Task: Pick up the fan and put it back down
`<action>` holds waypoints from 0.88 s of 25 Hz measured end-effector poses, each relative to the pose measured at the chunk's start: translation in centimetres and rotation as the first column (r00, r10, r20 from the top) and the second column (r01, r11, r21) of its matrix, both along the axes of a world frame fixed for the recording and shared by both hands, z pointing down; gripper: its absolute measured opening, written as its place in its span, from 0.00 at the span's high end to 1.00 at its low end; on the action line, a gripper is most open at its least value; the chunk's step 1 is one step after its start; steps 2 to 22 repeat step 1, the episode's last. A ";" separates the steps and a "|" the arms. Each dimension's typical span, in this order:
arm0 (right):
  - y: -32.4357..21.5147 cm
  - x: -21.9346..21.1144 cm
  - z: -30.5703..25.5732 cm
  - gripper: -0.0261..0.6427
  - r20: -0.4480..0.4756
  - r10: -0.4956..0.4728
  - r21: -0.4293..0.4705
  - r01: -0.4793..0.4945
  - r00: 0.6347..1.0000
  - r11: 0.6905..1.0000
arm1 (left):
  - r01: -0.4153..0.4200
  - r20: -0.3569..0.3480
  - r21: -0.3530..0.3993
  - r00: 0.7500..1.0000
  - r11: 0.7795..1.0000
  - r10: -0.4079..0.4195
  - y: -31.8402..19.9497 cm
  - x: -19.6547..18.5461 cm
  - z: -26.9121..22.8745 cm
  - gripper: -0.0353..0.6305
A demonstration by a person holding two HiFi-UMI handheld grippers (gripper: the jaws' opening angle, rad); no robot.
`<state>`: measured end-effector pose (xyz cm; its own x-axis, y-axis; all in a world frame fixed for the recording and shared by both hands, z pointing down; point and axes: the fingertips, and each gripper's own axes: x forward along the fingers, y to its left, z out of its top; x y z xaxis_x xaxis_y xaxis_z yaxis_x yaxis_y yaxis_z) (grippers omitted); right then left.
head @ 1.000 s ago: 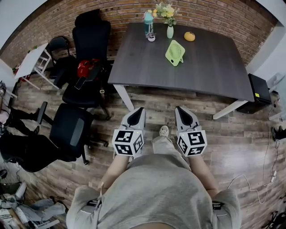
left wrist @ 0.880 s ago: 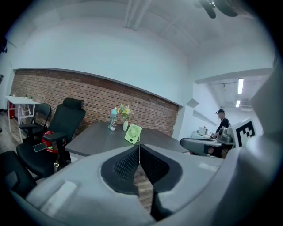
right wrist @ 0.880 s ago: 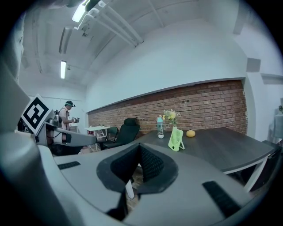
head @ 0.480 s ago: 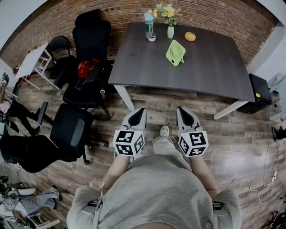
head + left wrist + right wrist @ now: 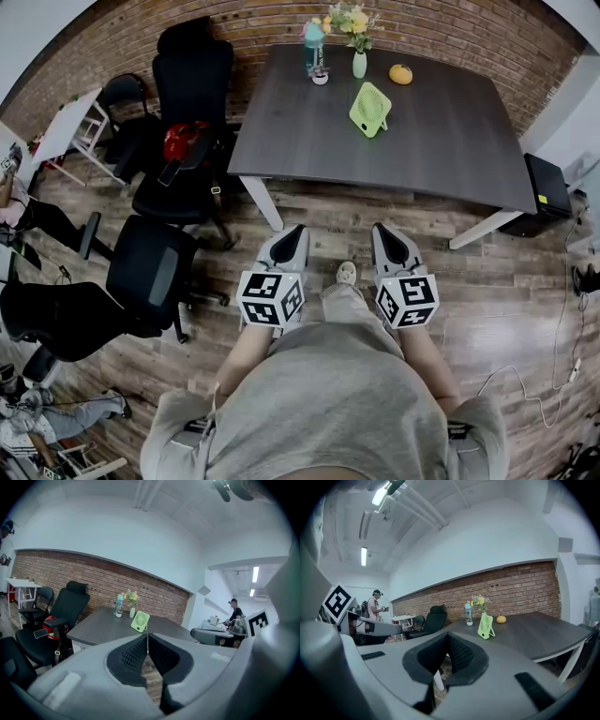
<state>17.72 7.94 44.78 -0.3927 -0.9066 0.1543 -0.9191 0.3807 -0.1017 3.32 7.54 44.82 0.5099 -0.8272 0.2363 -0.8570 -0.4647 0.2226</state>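
Green fan (image 5: 140, 621) upright on table (image 5: 96, 624) — left tool (image 5: 147, 636) closed, empty.

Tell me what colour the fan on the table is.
The fan is light green; it shows best in the head view.

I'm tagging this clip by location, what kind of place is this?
Probably an office or workroom: a dark grey rectangular table by a red brick wall, black wheeled office chairs beside it.

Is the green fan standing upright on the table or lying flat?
Upright: the fan stands on the table, propped on its rear stand.
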 end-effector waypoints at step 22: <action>0.0 0.0 0.0 0.96 0.000 -0.001 0.001 0.001 1.000 1.000 | 0.001 -0.001 0.001 1.000 1.000 -0.001 0.0 0.0 0.0 0.91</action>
